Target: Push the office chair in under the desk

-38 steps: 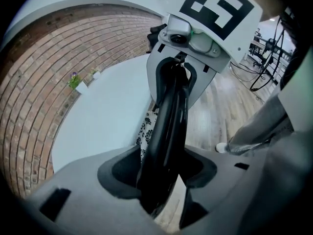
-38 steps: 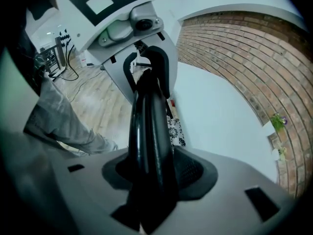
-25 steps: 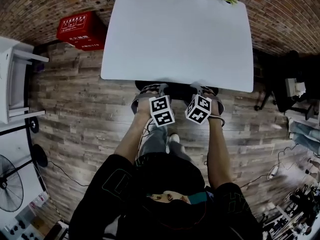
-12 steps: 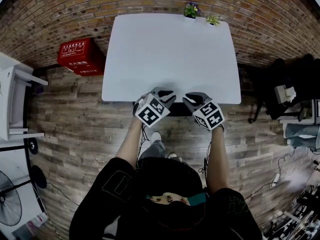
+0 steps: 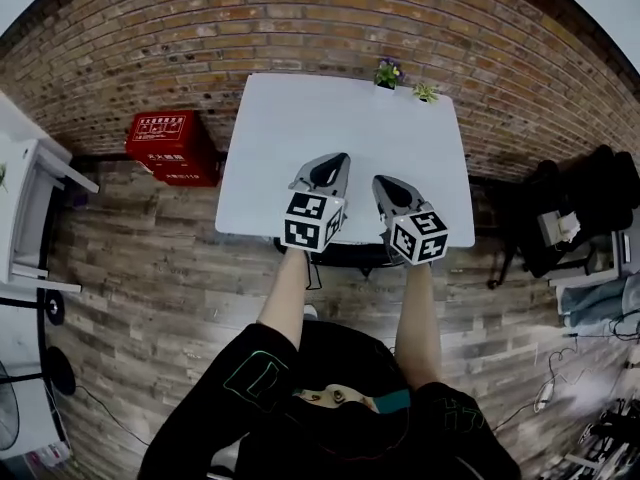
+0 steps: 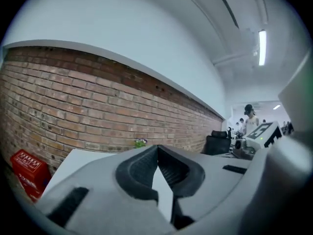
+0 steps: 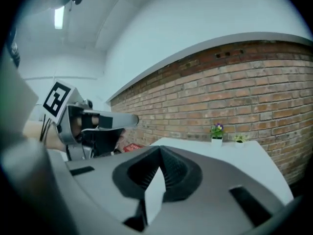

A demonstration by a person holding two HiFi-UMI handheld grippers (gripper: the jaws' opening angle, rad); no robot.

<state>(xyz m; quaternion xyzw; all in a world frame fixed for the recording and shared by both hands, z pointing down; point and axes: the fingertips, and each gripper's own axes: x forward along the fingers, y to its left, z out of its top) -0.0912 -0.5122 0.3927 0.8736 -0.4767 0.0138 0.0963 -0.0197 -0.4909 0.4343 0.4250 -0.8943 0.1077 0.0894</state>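
Observation:
The white desk [image 5: 340, 128] stands against the brick wall. Only a black strip of the office chair [image 5: 352, 255] shows beneath the desk's near edge. Both grippers hang side by side over the near half of the desk, clear of the chair. My left gripper [image 5: 331, 168] is shut with nothing between its jaws, and the left gripper view shows its tips [image 6: 157, 149] closed together. My right gripper [image 5: 388, 189] is also shut and empty, with its tips [image 7: 159, 151] meeting. The desk top [image 7: 234, 153] lies below them.
Two small potted plants [image 5: 388, 72] [image 5: 426, 92] stand at the desk's far edge. A red box [image 5: 170, 145] sits on the floor to the left of the desk. White furniture [image 5: 25, 208] stands further left. Dark chairs and bags [image 5: 575, 213] stand at the right, with cables [image 5: 545, 393] on the wood floor.
Both grippers came off the chair back, rose over the desk and closed. The chair now shows less beyond the desk's edge, and the view has drawn back.

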